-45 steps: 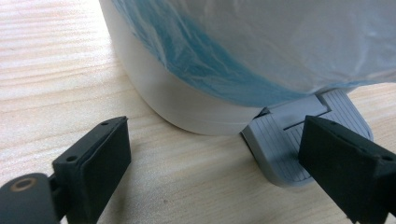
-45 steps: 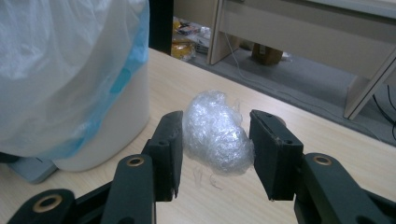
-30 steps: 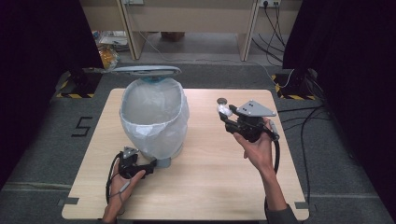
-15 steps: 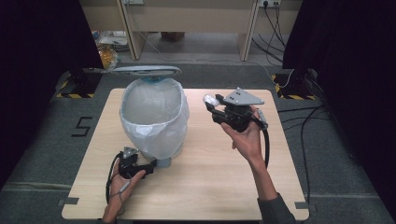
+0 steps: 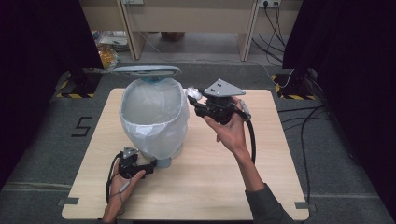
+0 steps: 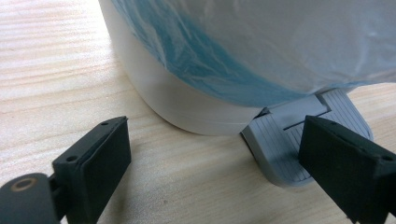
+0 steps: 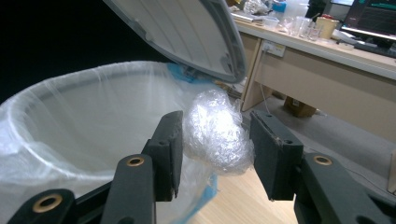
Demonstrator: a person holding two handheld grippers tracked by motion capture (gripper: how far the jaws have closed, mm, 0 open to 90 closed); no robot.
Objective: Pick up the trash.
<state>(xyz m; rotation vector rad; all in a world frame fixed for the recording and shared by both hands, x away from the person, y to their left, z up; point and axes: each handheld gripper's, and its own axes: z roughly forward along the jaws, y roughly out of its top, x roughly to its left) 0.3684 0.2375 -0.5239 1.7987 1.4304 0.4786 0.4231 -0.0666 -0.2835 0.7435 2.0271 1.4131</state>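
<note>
A white pedal bin (image 5: 154,116) lined with a clear bag stands left of centre on the table, its grey lid (image 5: 147,71) raised. My right gripper (image 5: 196,99) hovers at the bin's right rim, shut on a crumpled ball of clear plastic (image 5: 193,93). In the right gripper view the ball (image 7: 217,133) sits between the pads of the right gripper (image 7: 215,149), beside the bin's lined opening (image 7: 93,107) and under the lid (image 7: 187,28). My left gripper (image 5: 150,166) lies low at the bin's foot. Its jaws (image 6: 219,158) stand open, one of them over the grey pedal (image 6: 285,140).
The wooden table (image 5: 280,140) has bare room right of the bin and along its front. Beyond the far edge stand a desk (image 5: 187,18) and a bag of items (image 5: 107,51) on the floor. Cables (image 5: 303,116) run along the floor at the right.
My right gripper has carried the plastic ball leftward and a little upward, from the table's right side to the bin's rim. The left gripper and the raised lid have not moved.
</note>
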